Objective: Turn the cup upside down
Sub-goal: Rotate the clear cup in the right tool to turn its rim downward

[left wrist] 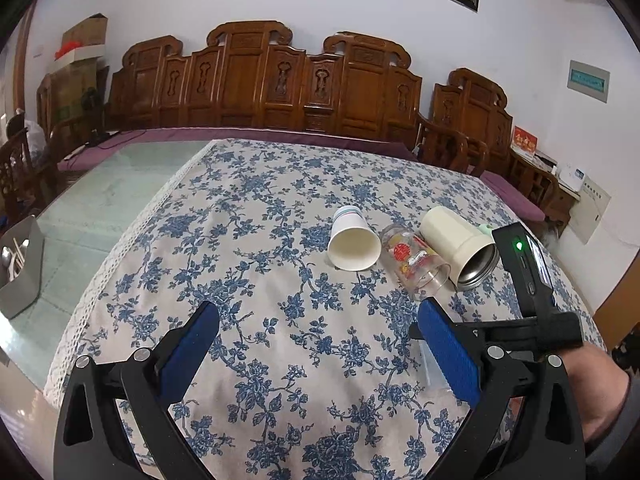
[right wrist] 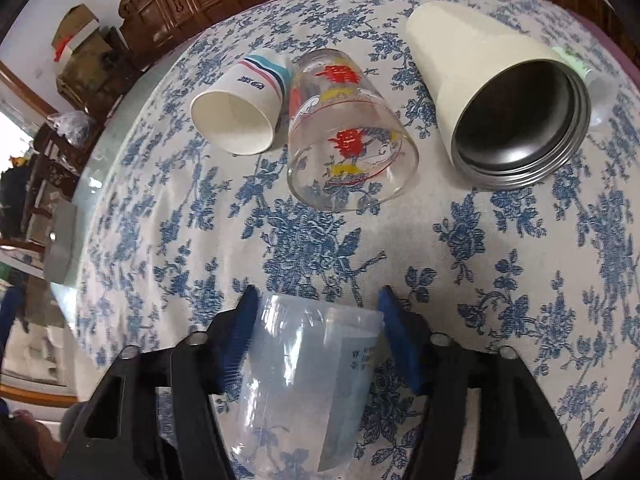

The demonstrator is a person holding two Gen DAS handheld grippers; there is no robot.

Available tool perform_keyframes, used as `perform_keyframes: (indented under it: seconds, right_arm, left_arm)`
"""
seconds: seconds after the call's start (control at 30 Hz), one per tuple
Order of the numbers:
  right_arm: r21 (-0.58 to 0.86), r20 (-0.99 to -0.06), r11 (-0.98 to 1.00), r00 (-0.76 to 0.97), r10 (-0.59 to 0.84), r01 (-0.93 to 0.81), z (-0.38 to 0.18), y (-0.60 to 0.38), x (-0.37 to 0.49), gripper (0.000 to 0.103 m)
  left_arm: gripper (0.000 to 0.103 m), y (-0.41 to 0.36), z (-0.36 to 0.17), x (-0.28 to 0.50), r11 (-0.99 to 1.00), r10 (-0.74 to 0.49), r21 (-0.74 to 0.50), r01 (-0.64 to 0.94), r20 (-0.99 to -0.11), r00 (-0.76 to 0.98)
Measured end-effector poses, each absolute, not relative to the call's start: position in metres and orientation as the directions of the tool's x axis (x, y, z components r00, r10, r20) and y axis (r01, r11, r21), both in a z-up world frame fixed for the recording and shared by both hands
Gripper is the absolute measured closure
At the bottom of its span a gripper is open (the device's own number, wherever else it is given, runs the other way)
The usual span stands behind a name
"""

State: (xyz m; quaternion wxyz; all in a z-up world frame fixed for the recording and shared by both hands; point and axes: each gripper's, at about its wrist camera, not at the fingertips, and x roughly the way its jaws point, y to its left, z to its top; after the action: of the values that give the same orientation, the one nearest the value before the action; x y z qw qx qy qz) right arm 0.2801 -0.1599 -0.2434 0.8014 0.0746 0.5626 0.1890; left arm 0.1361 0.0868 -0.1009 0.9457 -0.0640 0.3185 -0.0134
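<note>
Step in hand looks like the grasp: right gripper [right wrist: 316, 304] has a clear plastic cup [right wrist: 304, 380] between its blue pads [right wrist: 394, 332], both seemingly touching its walls, low over the tablecloth [right wrist: 520, 280]. Cup's orientation is hard to read. Next: lift clear, roll the wrist, set it rim-down. Left gripper [left wrist: 320, 322] spread wide, holds nothing. Paper cup [right wrist: 240, 112], glass [right wrist: 348, 136] and steel-lined mug [right wrist: 504, 100] lie on their sides beyond.

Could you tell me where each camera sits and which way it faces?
Left wrist: rides the open left tongs, low over the tablecloth, looking towards the wooden bench; the person's right wrist and the right tongs' body show at its right.
Right wrist: rides the right tongs, shut on a clear plastic cup, looking down.
Shared: paper cup, glass, flask, all lying on their sides.
</note>
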Motion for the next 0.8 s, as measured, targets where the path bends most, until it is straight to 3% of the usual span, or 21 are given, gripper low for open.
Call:
perform_keyframes:
  seconds: [0.13, 0.37, 0.6, 0.8]
  right_arm:
    - [0.335, -0.832, 0.907, 0.37, 0.412, -0.256, -0.228, -0.167, 0.275, 0.042]
    - [0.12, -0.74, 0.91, 0.576, 0.349, -0.396, -0.2, -0.164, 0.253, 0.042]
    - [-0.034, -0.702, 0.891, 0.645, 0.301, -0.452, -0.201, -0.16, 0.235, 0.042]
    - [-0.069, -0.698, 0.873, 0.649, 0.303, -0.482, -0.205, -0.159, 0.219, 0.042]
  left_arm:
    - [0.008, 0.086, -0.101, 0.136, 0.991, -0.072, -0.131, -0.01, -0.598, 0.799]
    - [0.008, 0.083, -0.102, 0.138, 0.992, -0.075, -0.123, 0.001, -0.602, 0.795]
    - [0.008, 0.081, -0.104, 0.138, 0.994, -0.071, -0.112, 0.003, -0.605, 0.793]
    - [0.008, 0.081, -0.104, 0.138, 0.994, -0.071, -0.11, 0.005, -0.606, 0.793]
